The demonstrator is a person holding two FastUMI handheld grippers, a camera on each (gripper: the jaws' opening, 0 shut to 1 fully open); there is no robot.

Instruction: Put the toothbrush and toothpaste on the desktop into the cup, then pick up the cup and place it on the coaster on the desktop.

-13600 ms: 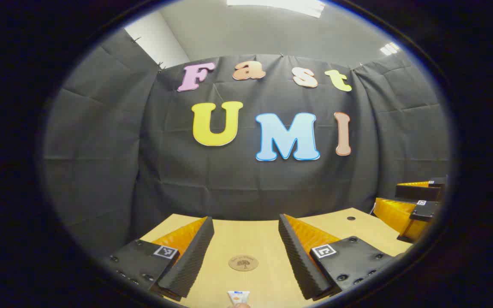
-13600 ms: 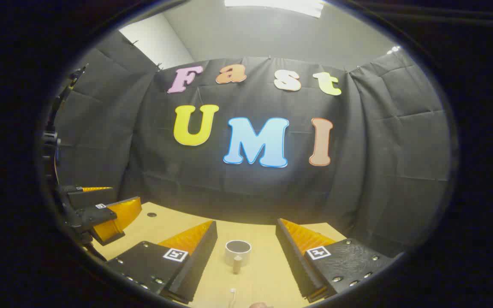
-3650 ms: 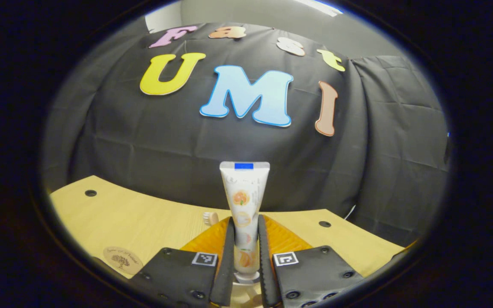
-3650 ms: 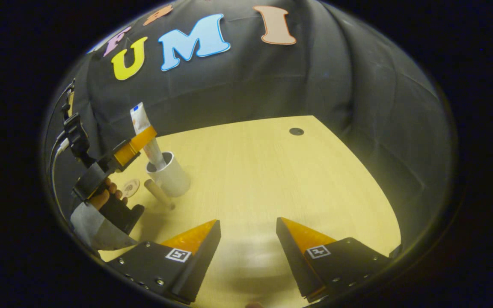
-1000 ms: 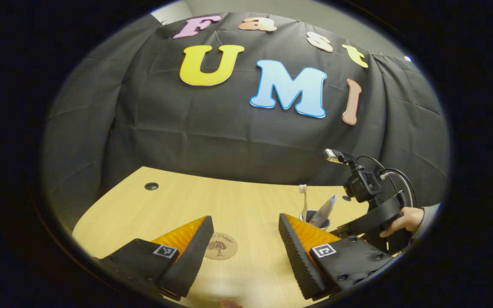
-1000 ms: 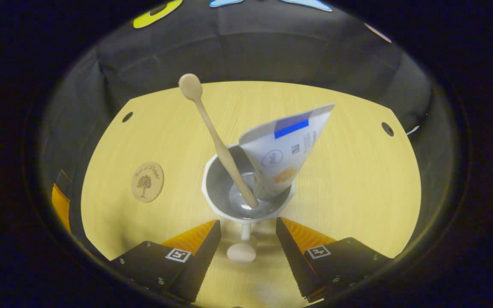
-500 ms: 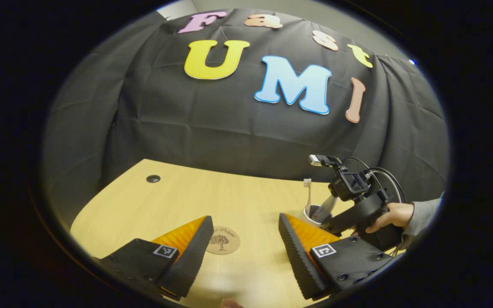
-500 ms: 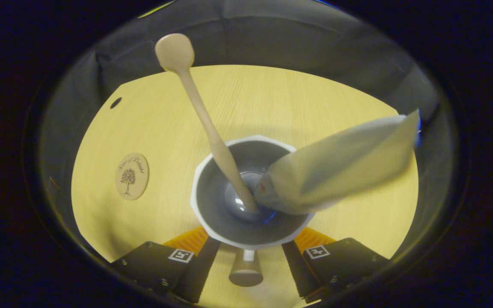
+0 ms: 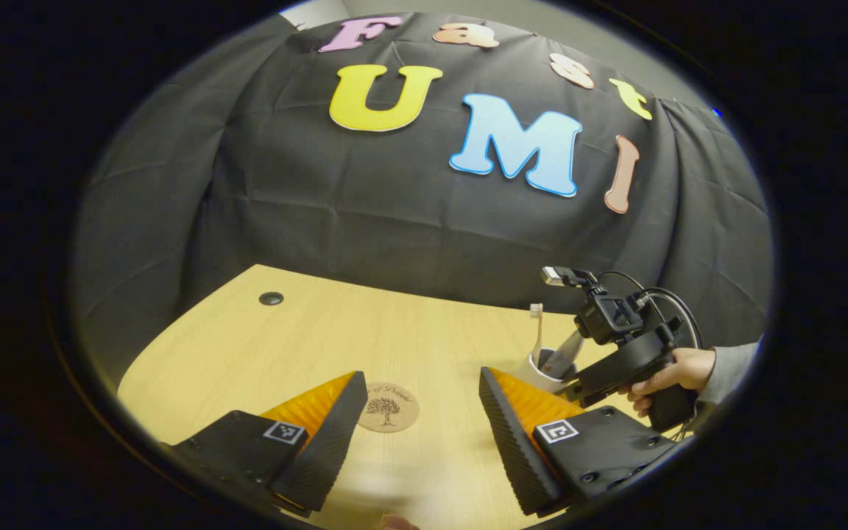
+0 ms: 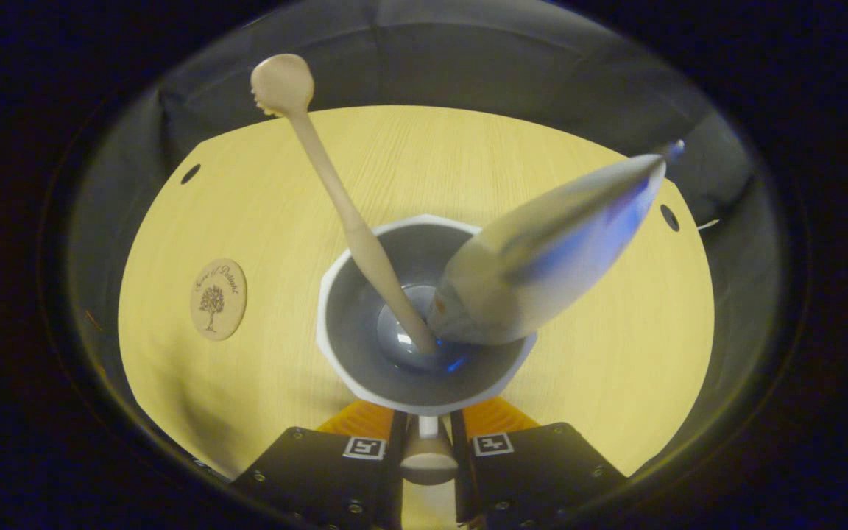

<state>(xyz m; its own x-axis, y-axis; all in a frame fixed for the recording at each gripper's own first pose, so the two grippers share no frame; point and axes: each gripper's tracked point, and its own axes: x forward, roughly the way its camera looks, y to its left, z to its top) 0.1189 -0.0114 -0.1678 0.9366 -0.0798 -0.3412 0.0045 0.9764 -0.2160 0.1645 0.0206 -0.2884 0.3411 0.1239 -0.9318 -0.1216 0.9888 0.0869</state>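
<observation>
Toothbrush with pale wooden handle and white toothpaste tube stand in the white cup, whose handle the right gripper clamps, left gripper gaping near the round wooden coaster, placing left.

Tabletop: pale wood-grain surface with a curved front edge, seen in the left gripper view and again from above in the right gripper view. Holes: one small dark round hole near the far left corner in the left gripper view; in the right gripper view, one hole near the far left edge and another near the far right edge. Wall: black cloth, creased in a grid of fold lines, hanging just behind the tabletop's far edge. Ceiling: a pale strip visible above the top of the cloth.
</observation>
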